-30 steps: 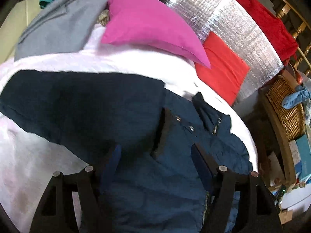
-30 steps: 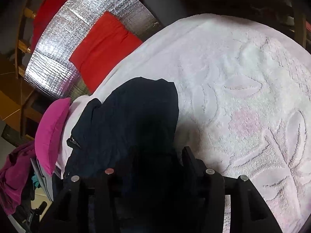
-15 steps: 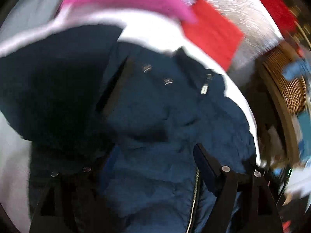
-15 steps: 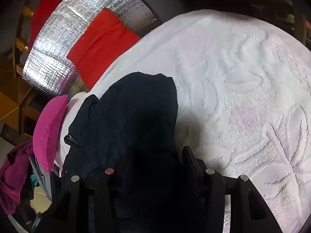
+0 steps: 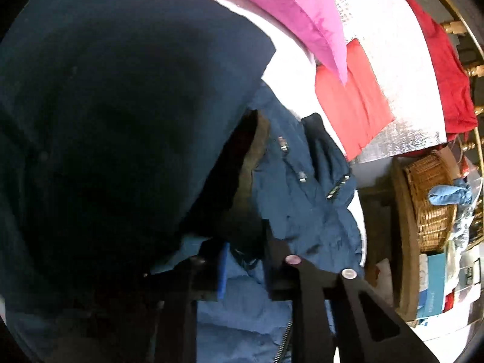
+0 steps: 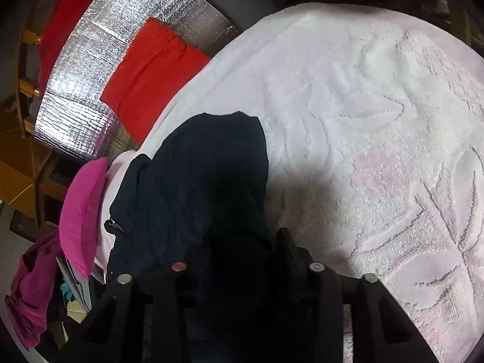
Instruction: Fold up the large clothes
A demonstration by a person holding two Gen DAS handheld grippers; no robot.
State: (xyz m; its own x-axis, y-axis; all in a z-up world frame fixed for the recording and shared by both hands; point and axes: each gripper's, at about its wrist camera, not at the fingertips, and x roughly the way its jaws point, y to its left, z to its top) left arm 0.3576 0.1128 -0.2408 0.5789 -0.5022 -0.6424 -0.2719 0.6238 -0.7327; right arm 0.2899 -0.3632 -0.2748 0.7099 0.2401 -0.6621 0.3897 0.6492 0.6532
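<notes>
On the white bedspread [image 6: 348,115], with its raised leaf pattern, lay the navy jacket [image 5: 302,211] I was folding. Through my left camera most of the view was filled by a dark flap of that jacket, too shadowed to tell whether it was a sleeve or a back panel. Beside it showed the brown-edged collar opening, two metal snaps and a short run of zipper teeth. My left hand-held gripper [image 5: 245,269] had just been closing, and its fingers were now pressed together on a fold of the blue fabric; the left finger was largely buried under the dark cloth, so only its blue pad edge showed.

In the right camera the jacket [image 6: 196,181] ran from the lower middle up toward a rounded end lying on the bedspread. My right hand-held gripper [image 6: 239,260] had also just been closing, with the dark fabric between its fingers, but the spot was so black that I could not tell whether the pads actually pressed on it.

Beyond the jacket I saw a pink pillow [image 5: 290,9], a red cloth [image 5: 351,103] on a silver foil sheet [image 5: 390,60], and a wicker basket [image 5: 429,202] cut off at the right edge.
</notes>
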